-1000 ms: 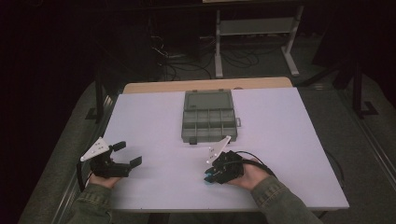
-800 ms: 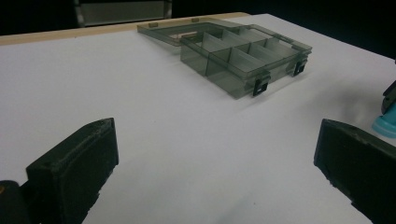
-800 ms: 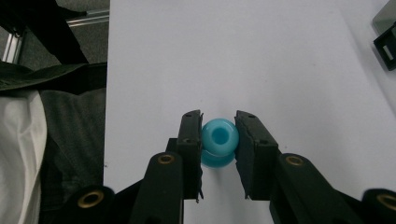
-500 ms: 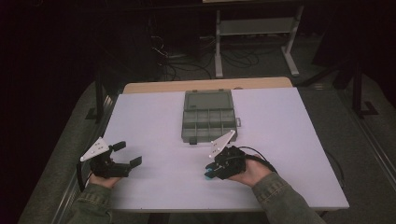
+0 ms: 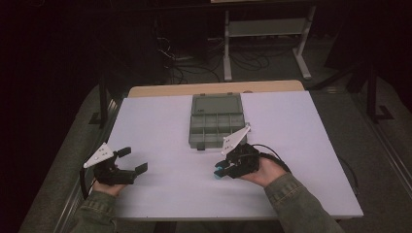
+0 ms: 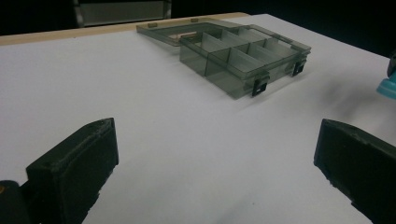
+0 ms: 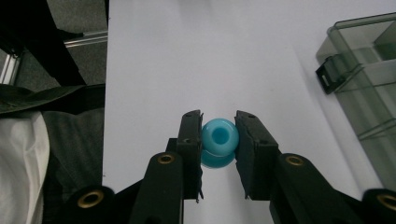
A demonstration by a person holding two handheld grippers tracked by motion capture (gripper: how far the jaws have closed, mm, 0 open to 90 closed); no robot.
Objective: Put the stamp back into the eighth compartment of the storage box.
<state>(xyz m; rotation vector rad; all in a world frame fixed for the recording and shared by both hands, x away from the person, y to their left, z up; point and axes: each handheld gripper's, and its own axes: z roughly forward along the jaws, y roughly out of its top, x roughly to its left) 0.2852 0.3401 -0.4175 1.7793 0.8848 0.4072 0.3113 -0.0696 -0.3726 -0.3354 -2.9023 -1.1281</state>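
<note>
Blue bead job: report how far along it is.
Done: the compartment box lies open on the table, and the right gripper has clamped the blue bead. In hand: the bead is held just in front of the box. Left: probably dropping it into a compartment. The left gripper waits open.

1 blue bead (image 7: pixel 220 136), 1 compartment box (image 5: pixel 216 121), 2 grippers, 1 table (image 5: pixel 160 126).
</note>
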